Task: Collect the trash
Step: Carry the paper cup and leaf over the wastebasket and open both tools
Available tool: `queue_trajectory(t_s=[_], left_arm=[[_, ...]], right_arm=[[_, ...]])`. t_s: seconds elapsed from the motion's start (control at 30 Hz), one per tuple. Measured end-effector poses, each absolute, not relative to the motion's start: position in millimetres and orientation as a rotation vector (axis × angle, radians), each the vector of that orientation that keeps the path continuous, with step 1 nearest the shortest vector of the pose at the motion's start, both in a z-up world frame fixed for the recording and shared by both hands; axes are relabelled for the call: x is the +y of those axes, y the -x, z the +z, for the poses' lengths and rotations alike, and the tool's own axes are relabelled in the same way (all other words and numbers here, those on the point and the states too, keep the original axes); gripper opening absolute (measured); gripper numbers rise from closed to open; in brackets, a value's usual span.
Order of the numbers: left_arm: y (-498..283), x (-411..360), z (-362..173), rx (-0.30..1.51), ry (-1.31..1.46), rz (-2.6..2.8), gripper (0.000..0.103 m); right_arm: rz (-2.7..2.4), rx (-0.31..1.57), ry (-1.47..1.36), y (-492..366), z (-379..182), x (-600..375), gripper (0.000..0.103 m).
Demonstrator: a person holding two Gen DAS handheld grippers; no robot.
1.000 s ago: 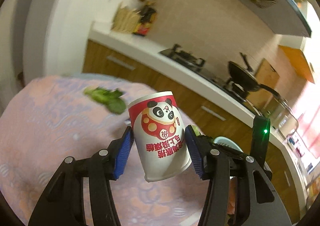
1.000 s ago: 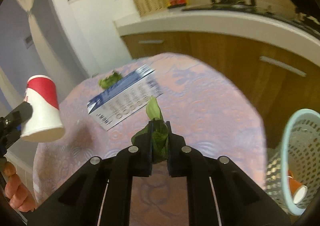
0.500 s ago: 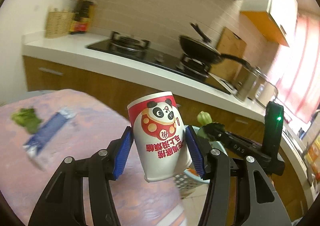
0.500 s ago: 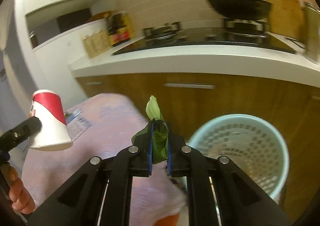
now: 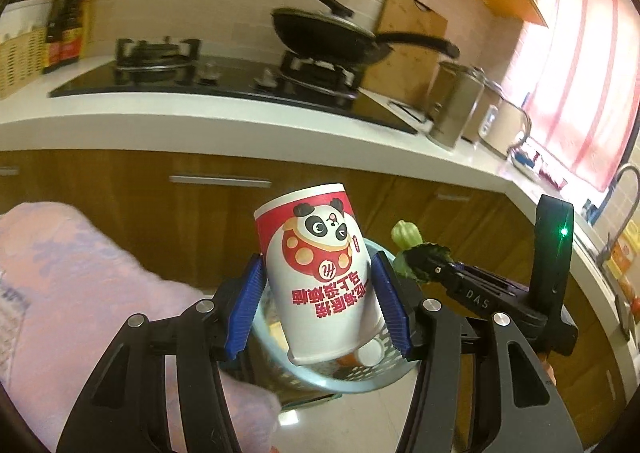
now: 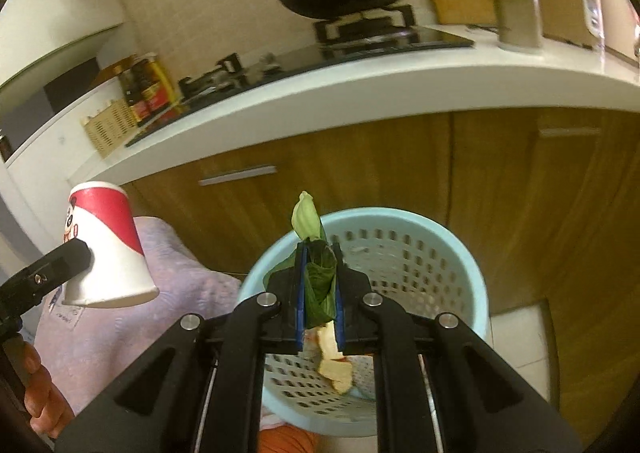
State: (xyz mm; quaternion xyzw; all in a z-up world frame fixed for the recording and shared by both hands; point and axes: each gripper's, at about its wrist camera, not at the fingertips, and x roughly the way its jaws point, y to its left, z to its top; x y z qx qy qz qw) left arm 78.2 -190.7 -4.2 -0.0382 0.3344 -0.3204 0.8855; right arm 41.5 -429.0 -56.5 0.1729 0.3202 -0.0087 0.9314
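My left gripper (image 5: pixel 320 305) is shut on an upside-down paper cup (image 5: pixel 320 277) with a red panda print, held over the near rim of the light blue trash basket (image 5: pixel 340 383). The cup also shows in the right wrist view (image 6: pixel 106 245) at the left. My right gripper (image 6: pixel 318 293) is shut on a green vegetable leaf (image 6: pixel 316 281) above the basket (image 6: pixel 460 253). The right gripper and leaf (image 5: pixel 408 249) show in the left wrist view, to the right of the cup. Some trash lies inside the basket.
A table with a pink patterned cloth (image 5: pixel 80 293) is at the left, beside the basket. Behind stand wooden cabinets (image 6: pixel 360 173) under a white counter (image 5: pixel 200 121) with a stove, a black pan (image 5: pixel 328 37) and pots.
Both grippers have swung away from the table toward the basket. The cup and the leaf, still held, now hang over the basket instead of over the cloth.
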Motion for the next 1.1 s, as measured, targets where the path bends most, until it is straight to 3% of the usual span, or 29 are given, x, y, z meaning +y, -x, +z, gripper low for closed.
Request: queue_trajectory(t_s=[0.6, 0.7, 0.8, 0.87, 0.9, 1.1], left_arm=[[-117.6, -254.8, -58.8, 0.846, 0.01, -0.677, 0.055], [-124.9, -259.6, -63.1, 0.871, 0.011, -0.696, 0.056], [-127.1, -260.7, -66.0, 0.878, 0.004, -0.698, 0.054], [-127.9, -261.1, -68.1, 0.882, 0.001, -0.695, 0.058], [-128.4, -261.5, -69.0, 0.886, 0.002, -0.696, 0.062], [-126.1, -257.4, -70.0, 0.886, 0.003, -0.691, 0.062]], right_arm=[[0.02, 0.824, -0.505, -71.5, -105.1, -461.1, 0.012], [0.032, 0.82, -0.517, -73.8, -104.3, -462.3, 0.019], [0.03, 0.809, -0.51, -73.0, -100.7, -461.0, 0.033], [0.024, 0.795, -0.512, -71.3, -98.1, -461.8, 0.051], [0.025, 0.785, -0.514, -70.0, -96.6, -462.0, 0.052], [0.027, 0.773, -0.507, -65.7, -90.9, -460.6, 0.052]])
